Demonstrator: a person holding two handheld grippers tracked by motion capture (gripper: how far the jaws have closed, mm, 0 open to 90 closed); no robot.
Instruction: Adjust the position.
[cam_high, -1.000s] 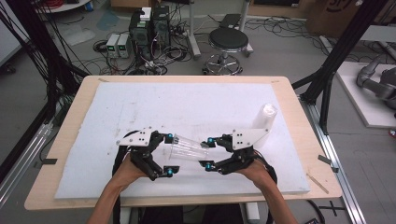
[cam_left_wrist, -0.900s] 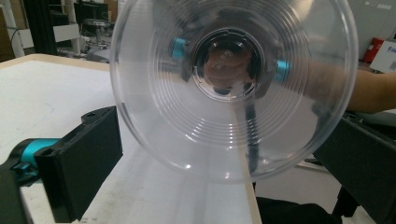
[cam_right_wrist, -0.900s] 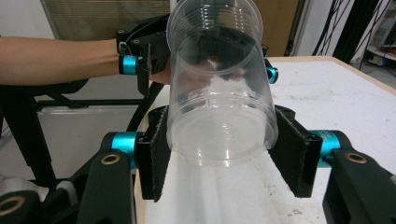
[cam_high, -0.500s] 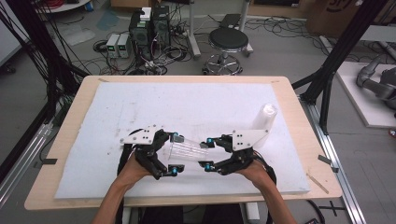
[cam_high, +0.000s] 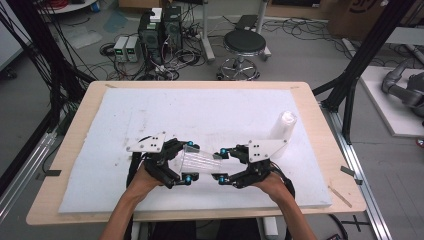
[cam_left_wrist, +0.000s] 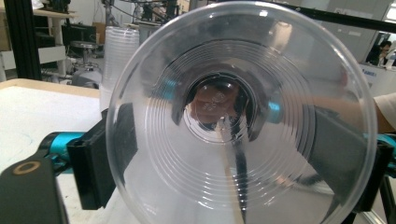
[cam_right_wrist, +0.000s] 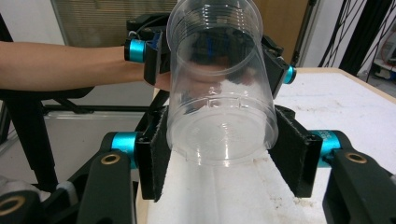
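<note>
Item: clear plastic cup (cam_high: 201, 161), lying sideways between your grippers. Right gripper (cam_right_wrist: 219, 154) clamping its base; left gripper (cam_high: 188, 161) jaws just been closing around rim end, contact unclear. Risk: you are squeezing thin wall — buckling, cracking, or popping free.

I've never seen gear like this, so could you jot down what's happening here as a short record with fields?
Setting: wooden table covered by a white foam mat
Held thing: clear ribbed plastic cup, lying level between both grippers
Right gripper: jaws clamp the cup's base end
Left gripper: jaws at the cup's rim end, just been closing; contact uncertain
Elsewhere: tall stack of clear plastic cups on the mat, far right
</note>
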